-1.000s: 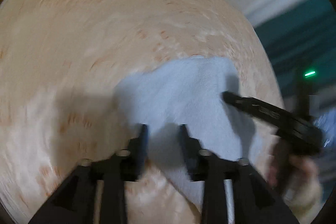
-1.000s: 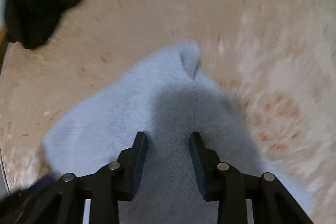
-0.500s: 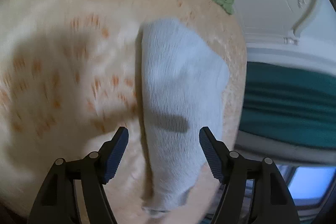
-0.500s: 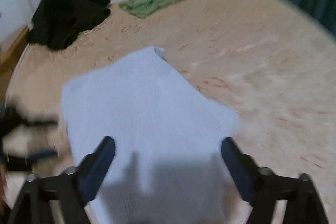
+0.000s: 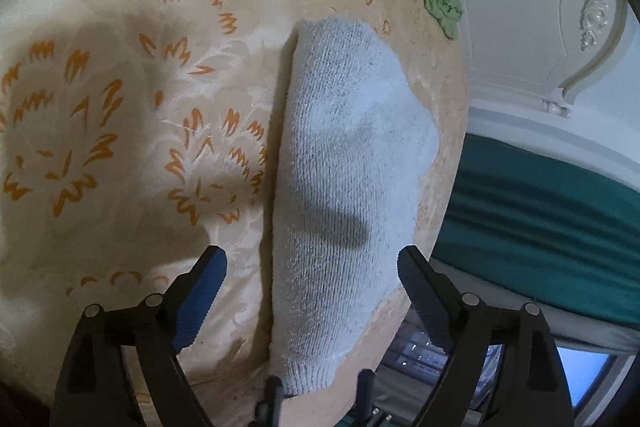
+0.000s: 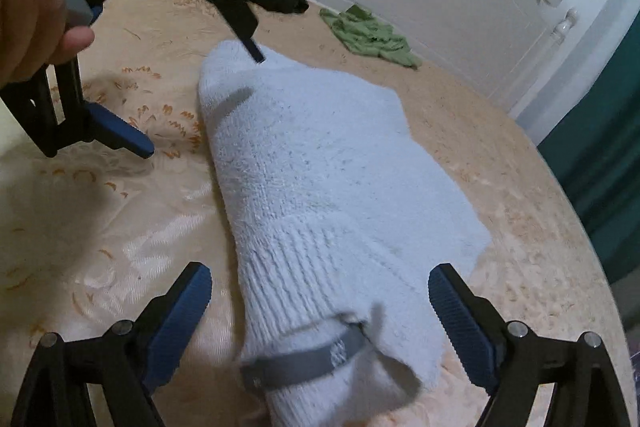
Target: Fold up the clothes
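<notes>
Sock (image 6: 320, 195) lies flat on the bed (image 5: 120, 107) near its right edge, long axis running straight away from the right gripper (image 6: 320, 311), cuff end nearest it. The left gripper (image 5: 312, 295) faces it from the toe end, one finger (image 6: 248, 43) over the toe. Both grippers' jaws are opening, spread either side of the sock, pinching nothing. A second ago both were narrower at the sock; half a second ago the right was further back.
</notes>
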Action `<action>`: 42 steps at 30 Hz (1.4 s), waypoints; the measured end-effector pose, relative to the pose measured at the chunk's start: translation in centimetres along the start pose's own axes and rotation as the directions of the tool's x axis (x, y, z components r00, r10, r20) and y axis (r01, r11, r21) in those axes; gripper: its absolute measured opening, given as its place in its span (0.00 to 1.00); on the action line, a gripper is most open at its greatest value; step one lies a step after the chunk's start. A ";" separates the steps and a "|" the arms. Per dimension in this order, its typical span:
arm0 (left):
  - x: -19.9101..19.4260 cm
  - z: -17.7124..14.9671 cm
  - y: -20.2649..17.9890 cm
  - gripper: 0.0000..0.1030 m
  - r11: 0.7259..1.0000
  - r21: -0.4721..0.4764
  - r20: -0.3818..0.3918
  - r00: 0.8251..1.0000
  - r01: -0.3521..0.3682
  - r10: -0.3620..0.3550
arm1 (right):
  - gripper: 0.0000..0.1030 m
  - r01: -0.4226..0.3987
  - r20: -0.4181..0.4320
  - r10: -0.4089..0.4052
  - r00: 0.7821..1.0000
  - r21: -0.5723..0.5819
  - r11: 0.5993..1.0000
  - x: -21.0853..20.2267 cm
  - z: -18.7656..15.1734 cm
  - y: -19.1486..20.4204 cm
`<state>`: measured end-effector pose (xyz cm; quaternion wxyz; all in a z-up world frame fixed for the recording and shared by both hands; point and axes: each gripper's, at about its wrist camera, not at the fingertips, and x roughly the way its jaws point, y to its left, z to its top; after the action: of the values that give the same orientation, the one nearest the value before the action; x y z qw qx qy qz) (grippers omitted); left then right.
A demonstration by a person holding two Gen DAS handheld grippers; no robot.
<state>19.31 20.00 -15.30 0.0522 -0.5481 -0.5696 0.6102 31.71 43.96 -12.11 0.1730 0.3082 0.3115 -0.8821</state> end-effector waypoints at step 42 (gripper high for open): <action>10.8 -2.7 -4.9 0.44 1.000 0.005 -0.276 0.961 0.007 -0.006 | 0.86 -0.187 -0.069 0.407 0.911 0.809 0.557 -2.2 -6.0 -18.1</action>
<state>14.23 30.84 -17.49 0.1343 -0.6257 -0.5569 0.5295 26.99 61.62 -6.37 0.1268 0.5085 -0.1460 -0.8391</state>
